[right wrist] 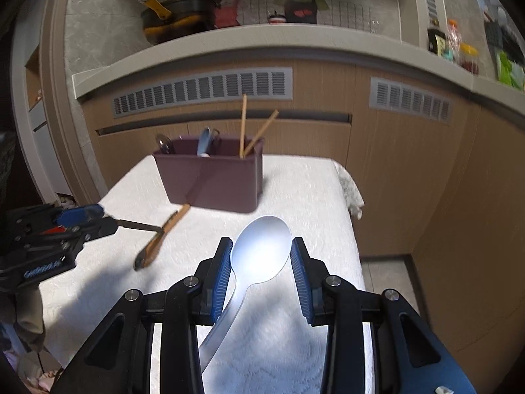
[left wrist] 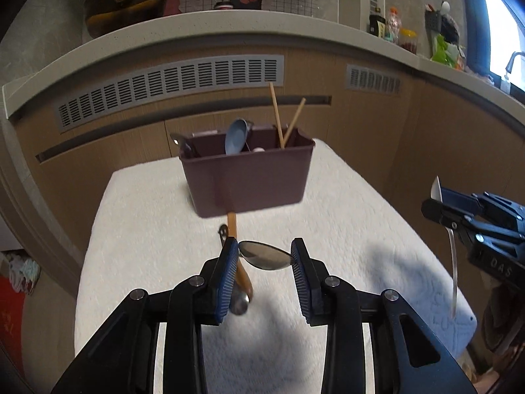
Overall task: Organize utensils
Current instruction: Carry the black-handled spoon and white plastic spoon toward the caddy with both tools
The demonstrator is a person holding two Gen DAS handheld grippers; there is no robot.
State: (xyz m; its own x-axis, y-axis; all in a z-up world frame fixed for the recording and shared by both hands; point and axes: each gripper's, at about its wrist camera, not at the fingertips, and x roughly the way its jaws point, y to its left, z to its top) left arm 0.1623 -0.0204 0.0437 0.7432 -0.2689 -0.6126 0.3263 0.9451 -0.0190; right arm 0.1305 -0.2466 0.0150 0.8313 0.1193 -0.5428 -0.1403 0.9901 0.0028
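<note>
Carry step. Left gripper [left wrist: 264, 259] clamped a metal spoon [left wrist: 264, 256]; right gripper [right wrist: 261, 262] clamped a white spoon [right wrist: 261, 246]. Both were above the table's [left wrist: 361, 213] middle; the organizer box [left wrist: 246, 177] stood near its far edge. Next: drop each into a compartment.

1. A home kitchen: a curved pale countertop [left wrist: 229, 21] runs over wood-grain cabinets [right wrist: 393, 170] with grey vent grilles [left wrist: 170, 88].
2. A dark pot [right wrist: 177, 16], jars and bottles [left wrist: 393, 29] stand along the countertop.
3. At its right end, blurred, is probably a faucet [left wrist: 512, 62] beside a bright window [left wrist: 502, 26].
</note>
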